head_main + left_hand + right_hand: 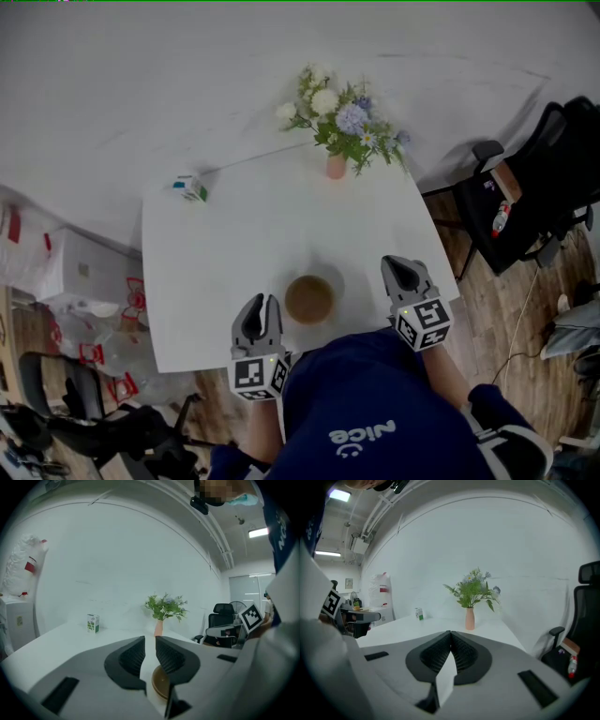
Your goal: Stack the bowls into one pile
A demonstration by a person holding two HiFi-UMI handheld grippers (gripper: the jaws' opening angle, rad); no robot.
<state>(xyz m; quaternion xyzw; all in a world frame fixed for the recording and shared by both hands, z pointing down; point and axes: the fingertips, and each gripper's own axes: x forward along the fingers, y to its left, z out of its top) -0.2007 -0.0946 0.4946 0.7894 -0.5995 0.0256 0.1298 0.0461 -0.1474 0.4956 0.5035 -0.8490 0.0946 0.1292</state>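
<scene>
A brown bowl [309, 299] sits on the white table [234, 234] close to its front edge, ringed by a pale rim that I cannot make out clearly. My left gripper [260, 305] hovers just left of the bowl. Its jaws stand a narrow gap apart with nothing between them. In the left gripper view the bowl [161, 682] shows low, partly hidden behind the right jaw of that gripper [150, 639]. My right gripper [398, 265] is to the right of the bowl and apart from it. In the right gripper view it [450, 633] is shut and empty, with no bowl in sight.
A pink vase [336, 167] with flowers [342, 117] stands at the table's far edge, and a small green-and-white carton [190, 187] at the far left corner. A black office chair [544, 187] is off the right side. White bags and boxes [75, 281] crowd the floor on the left.
</scene>
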